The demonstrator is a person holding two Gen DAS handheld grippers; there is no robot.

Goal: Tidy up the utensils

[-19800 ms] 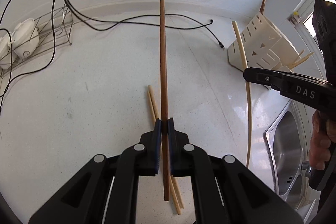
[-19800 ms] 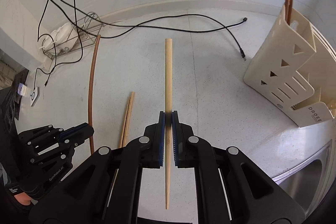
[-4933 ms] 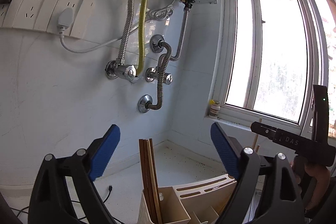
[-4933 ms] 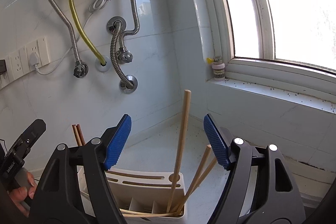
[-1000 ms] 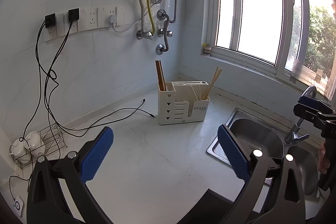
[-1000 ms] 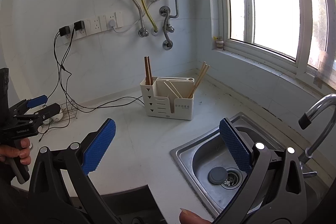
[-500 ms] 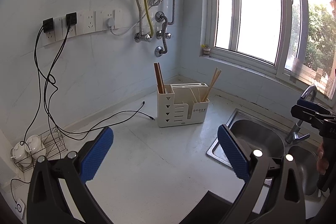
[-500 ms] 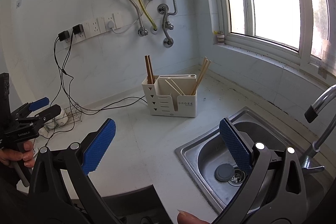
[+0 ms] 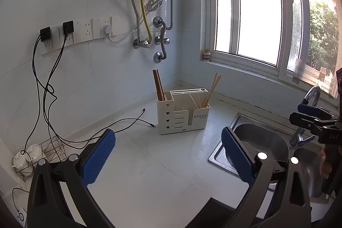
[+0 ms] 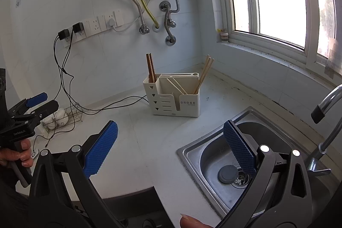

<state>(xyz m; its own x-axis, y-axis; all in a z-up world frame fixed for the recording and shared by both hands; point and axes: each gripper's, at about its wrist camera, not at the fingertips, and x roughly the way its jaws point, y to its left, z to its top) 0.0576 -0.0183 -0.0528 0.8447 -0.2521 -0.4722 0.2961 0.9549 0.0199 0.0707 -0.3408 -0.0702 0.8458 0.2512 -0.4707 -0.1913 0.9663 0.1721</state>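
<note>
The cream utensil holder [image 9: 182, 113] stands at the table's far corner, dark chopsticks [image 9: 158, 84] upright in its left slot, pale ones [image 9: 211, 89] leaning in its right. I judge sorting finished. Both my left gripper [image 9: 167, 158] and right gripper [image 10: 171, 147] are wide open and empty, well back.

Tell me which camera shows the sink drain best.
The right wrist view: the sink basin lies open below it, with the drain visible. In the left wrist view, the left gripper's finger and basin rim hide the drain.
</note>
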